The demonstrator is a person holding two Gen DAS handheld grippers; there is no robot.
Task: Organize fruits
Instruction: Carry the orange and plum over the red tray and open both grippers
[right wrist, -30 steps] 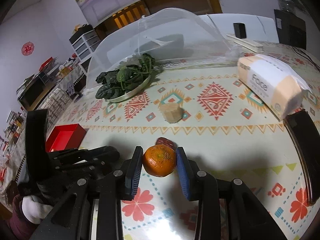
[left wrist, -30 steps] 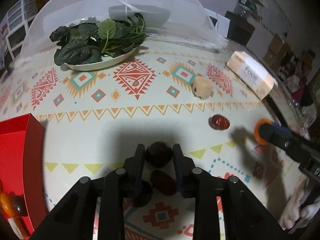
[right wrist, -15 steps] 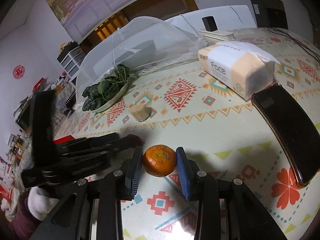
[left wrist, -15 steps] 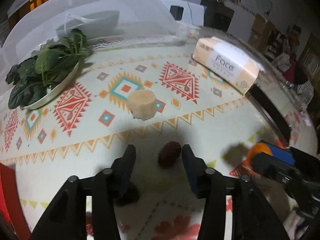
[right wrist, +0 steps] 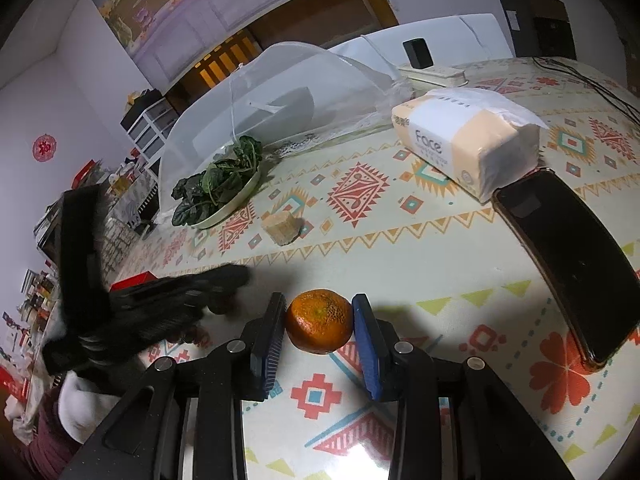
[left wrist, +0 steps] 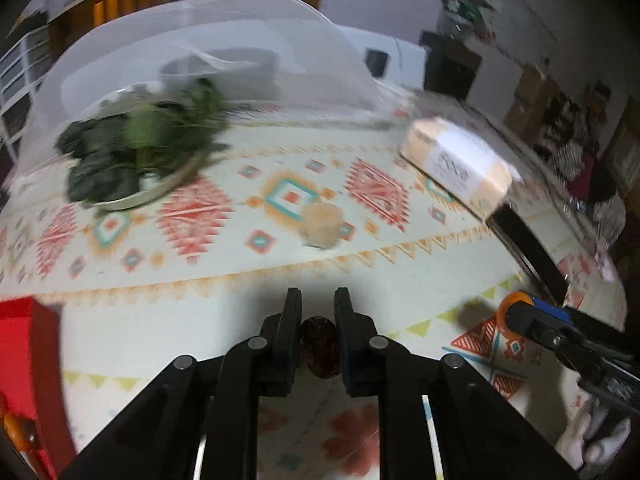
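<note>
Patterned oilcloth covers the table [right wrist: 460,280], cream w/ red and teal diamonds, smooth and probably a bit slick, so round fruit could roll if set down carelessly. Behind it sits a cluttered home room w/ a mesh food cover [right wrist: 280,92], a plate of greens [right wrist: 218,192], a tissue pack [right wrist: 464,144], a dark phone [right wrist: 568,256] near the table edge and a pale cut chunk [right wrist: 281,227] mid-table.

Right gripper [right wrist: 319,318] is pinching the mandarin [right wrist: 320,320] across its widest part, both blue pads touching the peel, fruit lifted just off the cloth. It's light, w/ a soft, slightly pebbled skin that grips well; hard squeezing would bruise it, so a gentle hold across the middle is the right spot.

Left gripper [left wrist: 317,322] has its jaws closed in tight on a small dark red fruit [left wrist: 320,346] (date-like, wrinkled; the frame is motion-blurred, so I can't be sure it's clear of the table). That one is tiny, light and fairly firm, but its glossy skin and tapered ends could let it squirt out; best held at the belly, as it appears to be.

Red box [left wrist: 28,364] lies at the left edge, holding some small fruit, probably where both pieces go.
</note>
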